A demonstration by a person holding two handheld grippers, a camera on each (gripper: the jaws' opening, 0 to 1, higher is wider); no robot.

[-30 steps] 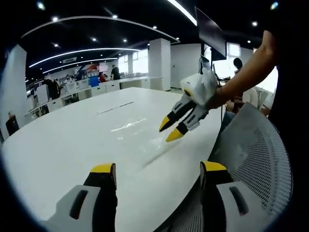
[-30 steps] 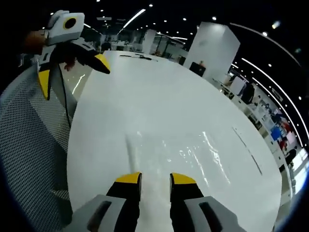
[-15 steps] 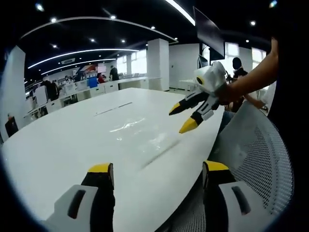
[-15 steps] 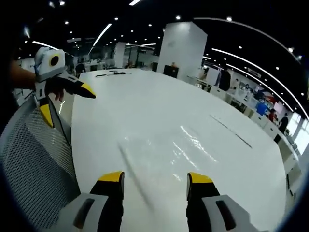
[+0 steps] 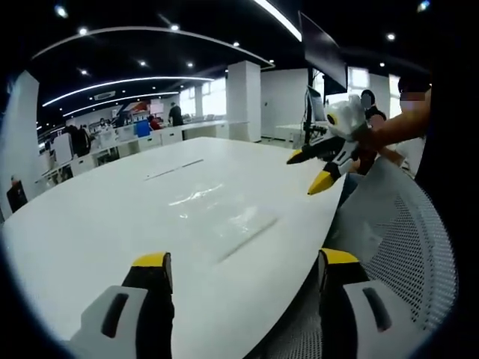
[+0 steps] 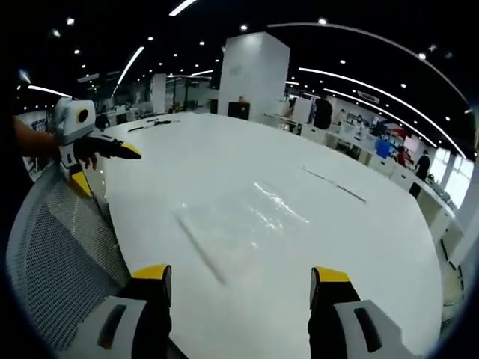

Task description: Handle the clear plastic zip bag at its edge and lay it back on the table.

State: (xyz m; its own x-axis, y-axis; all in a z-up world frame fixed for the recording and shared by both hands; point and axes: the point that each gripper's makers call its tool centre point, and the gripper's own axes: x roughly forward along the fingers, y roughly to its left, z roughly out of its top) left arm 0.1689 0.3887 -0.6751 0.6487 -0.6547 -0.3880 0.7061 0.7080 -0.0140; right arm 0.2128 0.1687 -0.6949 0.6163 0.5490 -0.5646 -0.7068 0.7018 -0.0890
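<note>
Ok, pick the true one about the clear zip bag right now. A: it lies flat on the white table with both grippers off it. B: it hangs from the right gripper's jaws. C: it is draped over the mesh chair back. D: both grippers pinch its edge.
A: the clear zip bag lies flat on the white table, and the left gripper and right gripper are both open and clear of it.

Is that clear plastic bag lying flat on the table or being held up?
Flat: the bag lies spread on the table, no claw touching it.
</note>
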